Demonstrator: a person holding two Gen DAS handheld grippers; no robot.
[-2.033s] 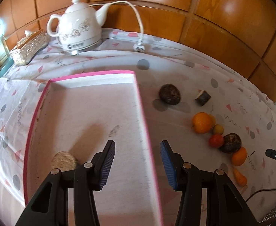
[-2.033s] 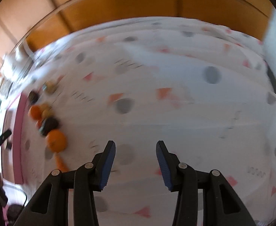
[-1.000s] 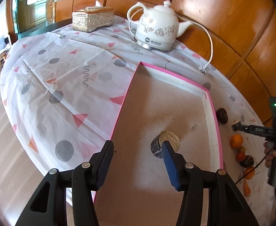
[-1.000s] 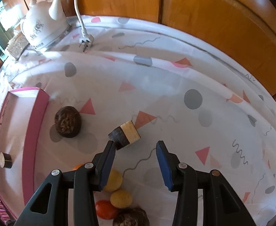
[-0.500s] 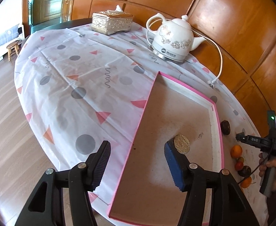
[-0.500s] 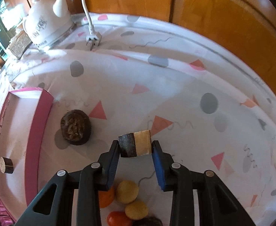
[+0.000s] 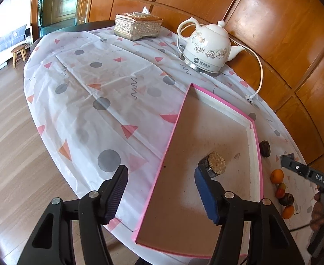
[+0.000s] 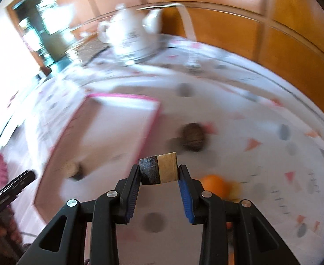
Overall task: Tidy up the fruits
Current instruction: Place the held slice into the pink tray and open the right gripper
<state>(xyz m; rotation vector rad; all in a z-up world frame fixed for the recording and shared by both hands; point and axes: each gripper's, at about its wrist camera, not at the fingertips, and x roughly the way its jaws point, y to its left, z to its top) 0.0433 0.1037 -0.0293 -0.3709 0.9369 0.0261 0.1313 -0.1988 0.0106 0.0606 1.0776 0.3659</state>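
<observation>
Right fingers: the right gripper (image 8: 158, 174) is clamped on a cut fruit piece (image 8: 158, 168), one pad on its dark rind end, the other on its pale cut end; the piece sits level at the very fingertips, clear of the worktop (image 8: 261, 121).
Left fingers: the left gripper (image 7: 162, 190) has just been opening and stands apart with nothing between the pads, hanging over the near edge of the pink tray (image 7: 255, 145).
Step in hand: by my reading, carrying the piece across to the tray.
How to do it well: keep the squeeze steady, since the hold is shallow; lift over the tray's raised rim rather than brushing it; set down on bare floor beside the round cut piece (image 7: 215, 164) already lying there, not on it; release only once it rests.
Watch for: the view is blurred with motion, so slowing before the rim seems wise.
Fruit still out: a dark round fruit (image 8: 192, 139) just beside the tray, an orange (image 8: 213, 185) nearer the gripper, more small fruits in a row (image 7: 282, 190) on the cloth.
Held piece's look: blocky, half blackish-brown and rough, half tan and smooth.
</observation>
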